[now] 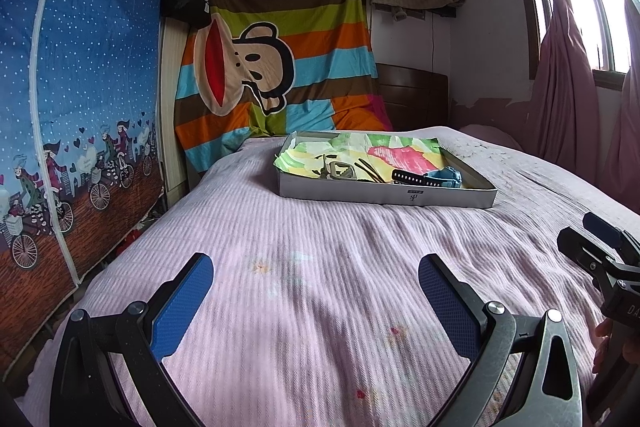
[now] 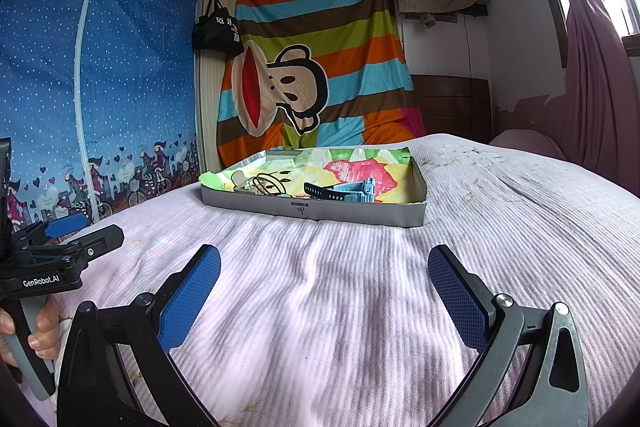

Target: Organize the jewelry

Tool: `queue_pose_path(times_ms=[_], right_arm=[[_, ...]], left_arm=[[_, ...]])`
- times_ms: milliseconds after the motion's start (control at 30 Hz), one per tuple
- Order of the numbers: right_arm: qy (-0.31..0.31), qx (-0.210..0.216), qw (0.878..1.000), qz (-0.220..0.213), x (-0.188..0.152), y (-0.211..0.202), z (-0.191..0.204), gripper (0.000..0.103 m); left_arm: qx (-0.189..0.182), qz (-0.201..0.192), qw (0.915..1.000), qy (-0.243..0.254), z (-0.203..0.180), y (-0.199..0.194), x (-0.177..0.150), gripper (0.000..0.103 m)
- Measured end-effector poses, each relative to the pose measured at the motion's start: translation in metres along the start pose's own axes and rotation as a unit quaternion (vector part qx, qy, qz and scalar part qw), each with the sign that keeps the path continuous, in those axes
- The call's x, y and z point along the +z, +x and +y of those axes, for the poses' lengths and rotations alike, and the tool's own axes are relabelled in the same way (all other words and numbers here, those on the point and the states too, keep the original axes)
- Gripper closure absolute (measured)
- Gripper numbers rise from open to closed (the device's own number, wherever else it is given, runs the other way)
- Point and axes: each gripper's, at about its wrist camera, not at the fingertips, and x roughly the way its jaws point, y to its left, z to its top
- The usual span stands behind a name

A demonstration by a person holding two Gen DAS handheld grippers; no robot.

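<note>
Both tools hang low over the pink bedspread [image 1: 320,267], well short of the tray. Left tool [image 1: 316,291] has jaws spread wide, nothing between them; right tool [image 2: 324,287] the same, wide and empty. The shallow grey tray [image 1: 384,195] sits mid-bed, lined with a colourful cloth [image 1: 400,153]. All jewelry seen lies inside it: a blue watch with dark strap [image 1: 432,178], thin dark loops or bands [image 1: 372,169], a metal buckle-like piece [image 1: 340,171], clustered near the front wall. No loose pieces show on the bed. This fits either approach before sorting or pull-back after; can't settle which.
</note>
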Motion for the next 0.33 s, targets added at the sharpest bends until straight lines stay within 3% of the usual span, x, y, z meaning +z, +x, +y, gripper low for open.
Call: queue_pose_path(times_ms=[333], right_arm=[[-0.001,0.001,1.0,0.003,0.0,0.0005,0.0003,0.001]], left_arm=[[0.004,0.002,1.0,-0.002,0.001,0.0014,-0.0011,0.0]])
